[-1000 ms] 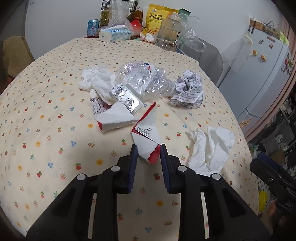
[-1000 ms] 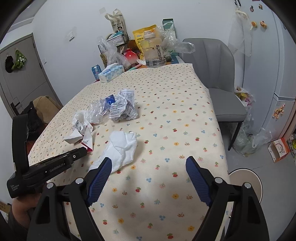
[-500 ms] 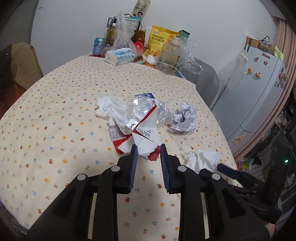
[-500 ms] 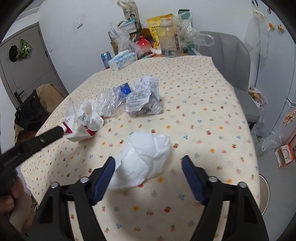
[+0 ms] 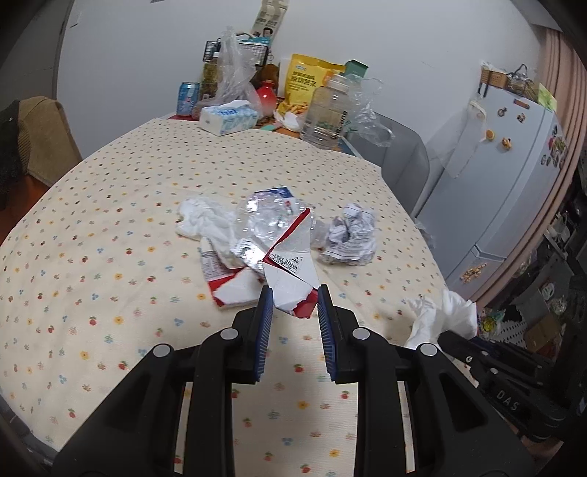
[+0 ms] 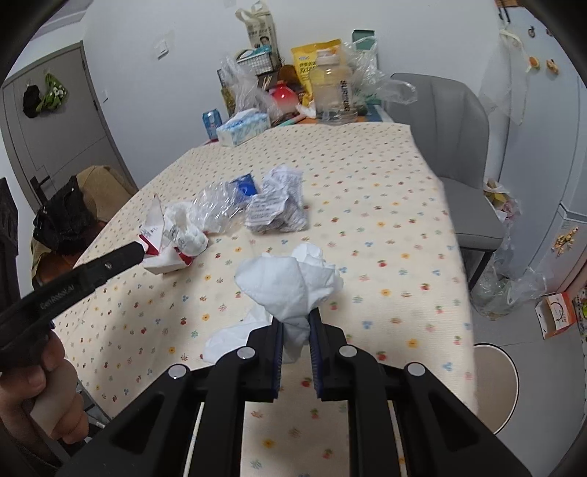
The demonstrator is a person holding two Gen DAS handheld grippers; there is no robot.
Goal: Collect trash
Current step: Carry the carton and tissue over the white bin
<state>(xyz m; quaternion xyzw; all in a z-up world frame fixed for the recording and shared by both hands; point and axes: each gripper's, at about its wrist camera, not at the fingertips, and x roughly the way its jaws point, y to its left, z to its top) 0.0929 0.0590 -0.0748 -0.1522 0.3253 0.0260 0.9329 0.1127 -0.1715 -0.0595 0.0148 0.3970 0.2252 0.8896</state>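
Right wrist, gripper (image 6: pixel 295 328) hides tissue (image 6: pixel 290 282) base

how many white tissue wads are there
2. One tissue wad is pinched in the right gripper; the other lies at the trash pile's left edge. More could hide under the plastic.

White walls (image 6: pixel 154 22), grey chair (image 6: pixel 451 146), white fridge (image 5: pixel 506 176)

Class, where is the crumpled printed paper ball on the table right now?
In the left wrist view, the paper ball lies right of centre on the table, beside the crushed plastic bottle.
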